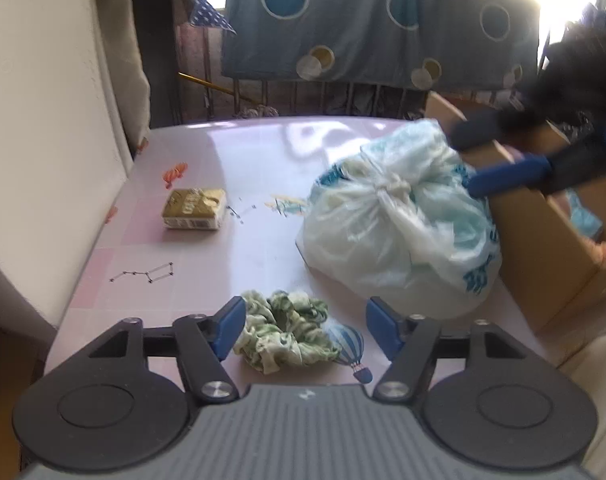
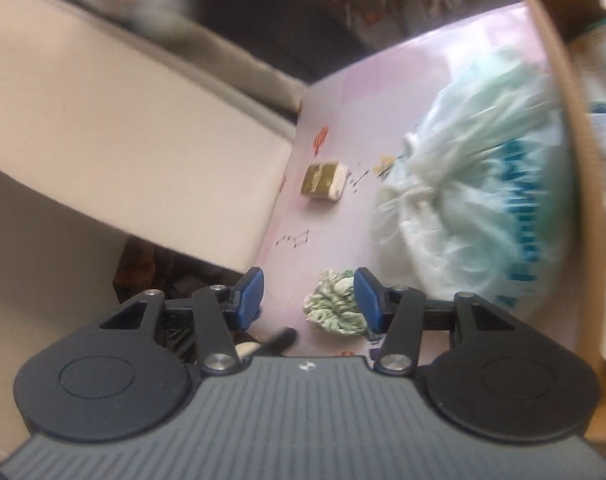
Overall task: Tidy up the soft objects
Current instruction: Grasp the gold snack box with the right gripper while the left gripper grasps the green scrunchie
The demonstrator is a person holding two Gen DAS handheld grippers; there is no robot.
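A green-and-white fabric scrunchie [image 1: 287, 332] lies on the pink table [image 1: 223, 272] near its front edge. My left gripper [image 1: 307, 330] is open, and the scrunchie sits between its blue pads; the right pad stands clear of it. A knotted pale plastic bag [image 1: 395, 232] full of soft stuff rests to the right, against a cardboard box [image 1: 543, 240]. My right gripper [image 1: 469, 160] hovers blurred above the bag and box. In the right wrist view the right gripper [image 2: 309, 298] is open with nothing gripped, and the scrunchie [image 2: 331, 308] shows partly behind its right finger.
A small gold-wrapped block [image 1: 195, 208] and some orange bits [image 1: 175, 172] lie on the table's left side. A pale cushion edge [image 1: 43, 120] borders the table on the left. The box holds other soft items. A blue circle-patterned cloth [image 1: 363, 20] hangs behind.
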